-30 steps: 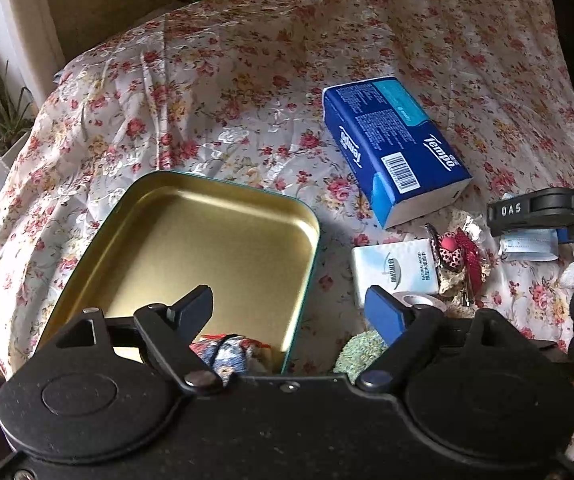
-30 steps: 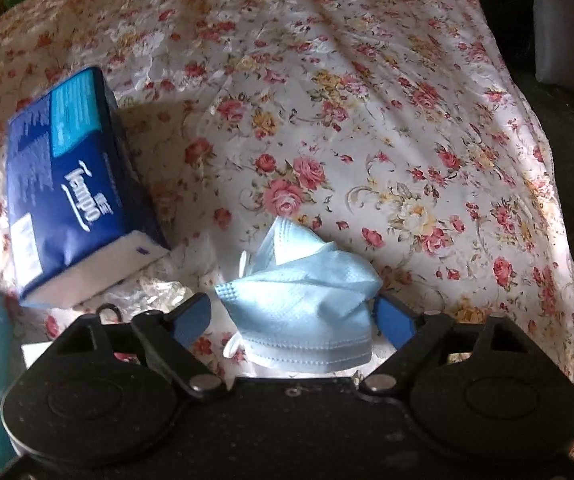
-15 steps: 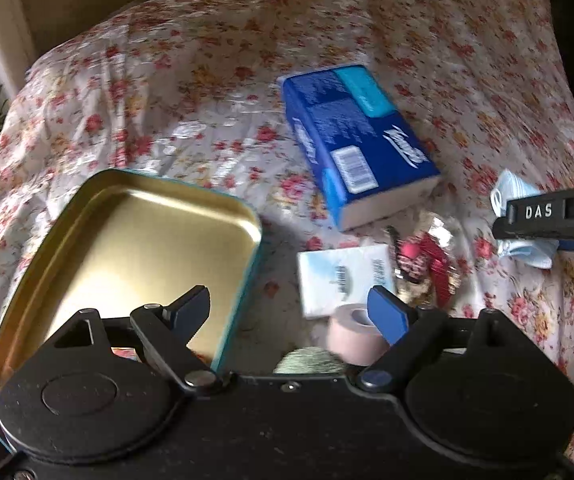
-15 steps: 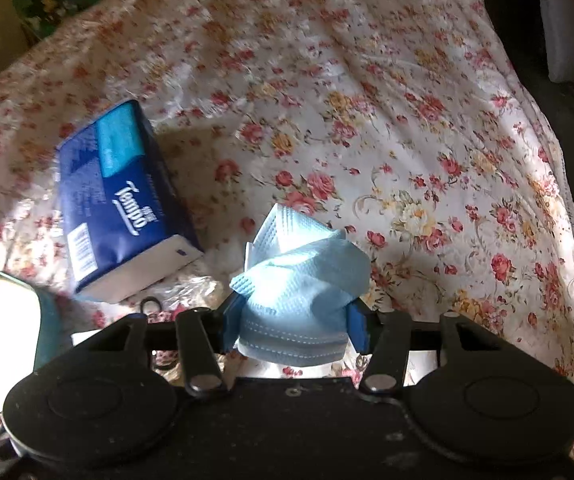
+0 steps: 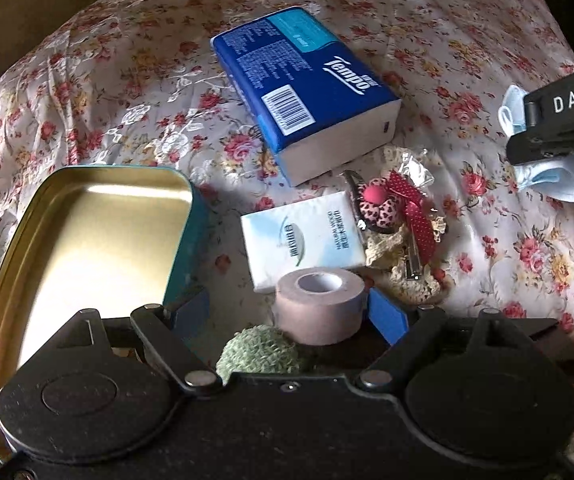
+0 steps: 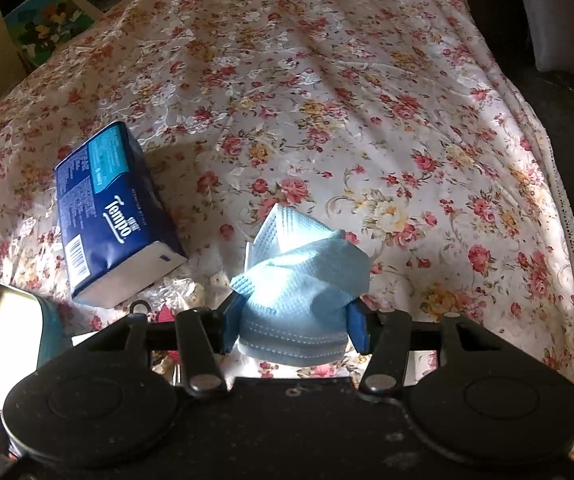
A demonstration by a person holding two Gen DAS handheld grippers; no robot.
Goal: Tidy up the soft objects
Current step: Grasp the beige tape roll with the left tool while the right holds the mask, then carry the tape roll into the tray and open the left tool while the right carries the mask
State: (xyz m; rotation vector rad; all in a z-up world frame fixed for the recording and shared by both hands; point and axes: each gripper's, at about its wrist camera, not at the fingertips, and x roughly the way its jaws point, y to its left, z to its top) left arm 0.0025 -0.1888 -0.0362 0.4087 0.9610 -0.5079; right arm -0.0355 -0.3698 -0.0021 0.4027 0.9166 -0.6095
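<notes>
- Since the earlier frame, right gripper point(image 6: 293, 326) jaws have clamped onto the blue face mask point(image 6: 299, 284) and lifted it off the floral cloth point(image 6: 367, 120).
- Left of the mask: open gold tin point(image 5: 87, 248); left gripper point(image 5: 287, 312), jaws wide, straddles the tape roll point(image 5: 319, 304) without squeezing it, nearer the tin.
- Mask's long axis spans the jaws.
- Only the left view shows the tissue packet point(image 5: 303, 236).
</notes>
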